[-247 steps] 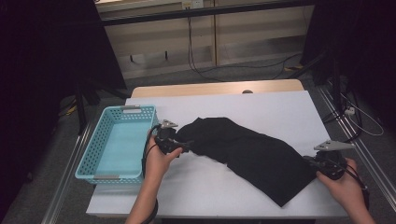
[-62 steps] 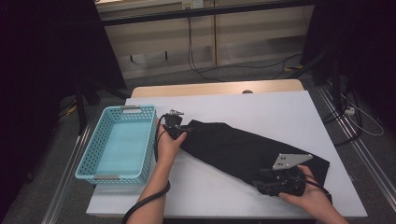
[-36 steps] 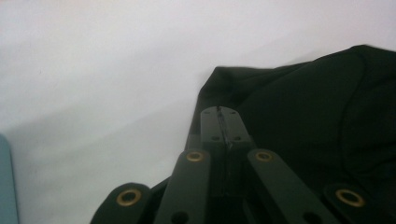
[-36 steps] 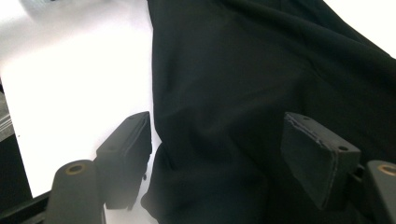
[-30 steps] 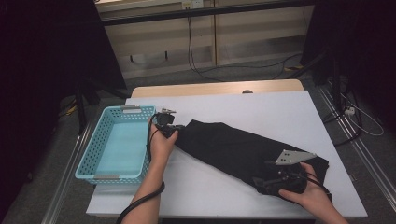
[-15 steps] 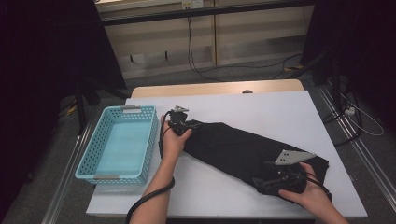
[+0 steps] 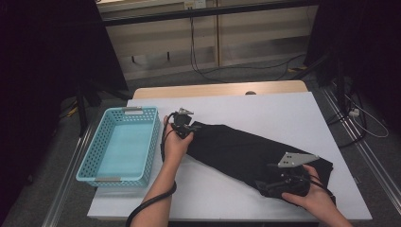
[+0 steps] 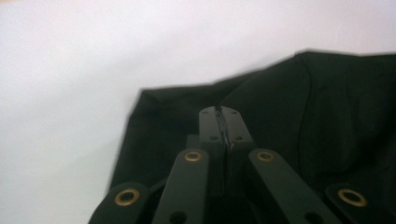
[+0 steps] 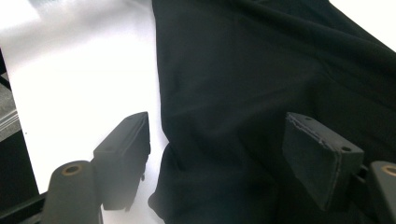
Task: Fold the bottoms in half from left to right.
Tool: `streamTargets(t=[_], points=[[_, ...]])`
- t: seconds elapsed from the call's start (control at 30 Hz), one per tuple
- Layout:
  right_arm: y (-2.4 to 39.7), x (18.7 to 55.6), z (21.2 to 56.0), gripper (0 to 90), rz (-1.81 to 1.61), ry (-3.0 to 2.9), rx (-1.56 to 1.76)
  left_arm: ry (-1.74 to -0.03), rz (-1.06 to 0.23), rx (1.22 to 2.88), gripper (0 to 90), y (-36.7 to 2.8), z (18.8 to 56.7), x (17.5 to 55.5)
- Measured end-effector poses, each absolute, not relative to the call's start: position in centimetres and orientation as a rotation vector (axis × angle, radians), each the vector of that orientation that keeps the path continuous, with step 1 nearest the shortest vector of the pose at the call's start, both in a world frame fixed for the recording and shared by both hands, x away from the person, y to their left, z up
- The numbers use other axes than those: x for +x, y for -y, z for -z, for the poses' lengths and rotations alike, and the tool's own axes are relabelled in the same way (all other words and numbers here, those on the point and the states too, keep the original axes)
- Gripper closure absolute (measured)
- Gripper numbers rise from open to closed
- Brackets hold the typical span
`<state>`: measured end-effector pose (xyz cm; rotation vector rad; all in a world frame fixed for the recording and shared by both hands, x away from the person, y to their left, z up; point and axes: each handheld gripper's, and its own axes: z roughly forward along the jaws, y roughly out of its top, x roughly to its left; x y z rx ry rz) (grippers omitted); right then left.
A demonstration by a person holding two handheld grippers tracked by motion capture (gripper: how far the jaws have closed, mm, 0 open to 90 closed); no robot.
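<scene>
A black cloth (image 7: 246,149) lies folded into a long strip slanting across the white table (image 7: 265,109). My left gripper (image 7: 191,126) is at the strip's upper left end. Its jaws have just been closing and now stand shut (image 8: 219,114), pad against pad, over the cloth (image 8: 336,102); I see no cloth caught between them. My right gripper (image 7: 262,185) rests at the strip's lower right end. It is open (image 9: 219,123), its pads wide apart on either side of the cloth's edge (image 9: 243,70), not pressing on it.
A light blue plastic basket (image 7: 153,142) stands on the table's left side, close to my left hand. Bare white table lies beyond the cloth and in front of it. Cables trail over the floor behind the table.
My left hand has shifted a little to the right and away, along the cloth's upper left end. The right hand and the cloth's lower end have stayed put.
</scene>
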<state>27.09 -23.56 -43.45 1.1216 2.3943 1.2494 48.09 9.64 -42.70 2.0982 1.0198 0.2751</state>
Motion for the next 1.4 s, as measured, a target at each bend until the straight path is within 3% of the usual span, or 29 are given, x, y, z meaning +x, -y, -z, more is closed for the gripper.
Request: streamTargets(t=[0.17, 0.4, 0.5, 0.53, 0.67, 0.77, 1.23, 1.4], points=[[23.6, 27.1, 43.4, 23.2, -1.249, -2.390, 1.122, -1.044, -0.334, 2.115, 89.0, -10.6, 41.7, 48.4], [23.8, 27.1, 43.2, 22.8, -1.235, -2.378, 1.116, -1.053, -0.371, 2.120, 85.3, -10.9, 43.2, 48.7], [24.7, 27.2, 42.9, 23.0, -1.210, -2.335, 1.130, -1.066, -0.382, 2.101, 54.6, -11.0, 43.5, 48.7], [24.7, 27.2, 42.9, 23.0, -1.210, -2.335, 1.130, -1.071, -0.381, 2.096, 54.6, -11.1, 43.5, 48.7], [26.3, 27.5, 42.6, 24.9, -1.153, -2.267, 1.164, -1.100, -0.338, 2.064, 31.6, -11.7, 43.3, 48.5], [27.4, 27.7, 42.5, 25.4, -1.129, -2.231, 1.196, -1.118, -0.322, 2.087, 27.2, -12.1, 43.2, 48.4], [28.2, 27.8, 42.9, 24.3, -1.095, -2.214, 1.224, -1.212, -0.326, 2.121, 24.0, -14.1, 44.9, 47.9], [28.0, 27.7, 42.9, 24.2, -1.100, -2.225, 1.214, -1.214, -0.348, 2.143, 30.7, -14.5, 45.0, 47.2]])
